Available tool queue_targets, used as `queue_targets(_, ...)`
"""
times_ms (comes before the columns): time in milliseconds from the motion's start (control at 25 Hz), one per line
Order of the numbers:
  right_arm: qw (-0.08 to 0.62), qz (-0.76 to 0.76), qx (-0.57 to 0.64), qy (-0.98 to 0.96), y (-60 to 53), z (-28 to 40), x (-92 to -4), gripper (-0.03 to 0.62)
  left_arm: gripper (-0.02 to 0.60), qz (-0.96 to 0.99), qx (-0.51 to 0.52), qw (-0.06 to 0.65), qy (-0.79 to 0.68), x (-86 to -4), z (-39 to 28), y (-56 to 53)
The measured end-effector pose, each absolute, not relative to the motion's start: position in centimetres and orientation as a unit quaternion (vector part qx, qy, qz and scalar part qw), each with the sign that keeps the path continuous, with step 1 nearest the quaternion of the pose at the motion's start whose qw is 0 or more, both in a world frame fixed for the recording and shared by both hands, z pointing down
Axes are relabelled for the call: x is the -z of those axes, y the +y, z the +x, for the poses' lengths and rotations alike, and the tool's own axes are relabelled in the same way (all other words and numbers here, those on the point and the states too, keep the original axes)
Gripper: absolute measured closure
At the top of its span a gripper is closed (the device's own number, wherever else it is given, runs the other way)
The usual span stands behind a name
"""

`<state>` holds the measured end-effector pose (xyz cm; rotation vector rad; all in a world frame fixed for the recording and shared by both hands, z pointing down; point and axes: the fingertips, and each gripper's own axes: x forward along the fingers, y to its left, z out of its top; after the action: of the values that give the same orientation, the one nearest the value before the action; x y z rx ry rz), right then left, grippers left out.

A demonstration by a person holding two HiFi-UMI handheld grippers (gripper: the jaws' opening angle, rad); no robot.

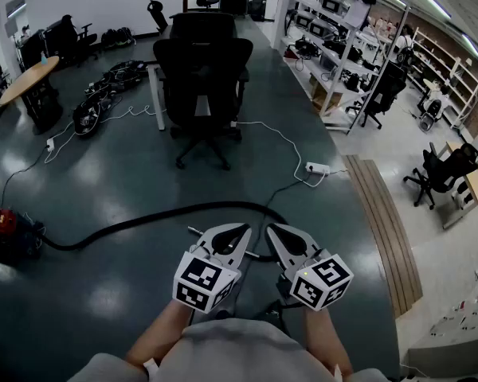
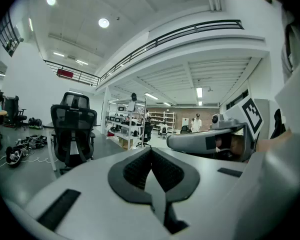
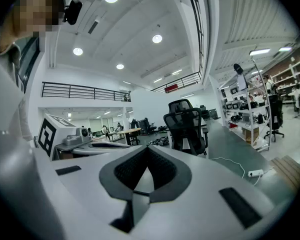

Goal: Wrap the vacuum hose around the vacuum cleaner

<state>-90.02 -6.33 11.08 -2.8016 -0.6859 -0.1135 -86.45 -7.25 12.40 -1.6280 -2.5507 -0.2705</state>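
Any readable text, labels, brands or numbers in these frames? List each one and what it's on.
No text can be read in any view.
Red sign on the balcony rail: too small and blurred to read.
Left marker cube and right marker cube: black square patterns only, no letters or numbers.
Shelves: any labels too small to read.

No text, label, brand or number can be read anywhere here.

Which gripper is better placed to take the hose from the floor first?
Probably the right gripper: the hose bends in just beside its tip. The left gripper is nearly as close. Both have shut, empty jaws.
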Motion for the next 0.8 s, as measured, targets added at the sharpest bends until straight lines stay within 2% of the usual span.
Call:
queue_targets(320, 0.157, -0.956, 0.028, -0.247, -5.8, -90.0, -11.4, 0.588, 0.574, -0.533, 0.09, 0.054, -0.839, -12.6, -85.9, -7.4)
queue_targets(800, 0.158, -0.949, 0.053, -0.267, -5.3, -90.1, -12.5, 0.588, 0.574, -0.527, 0.098, 0.055, -0.842, -13.3, -85.5, -7.2)
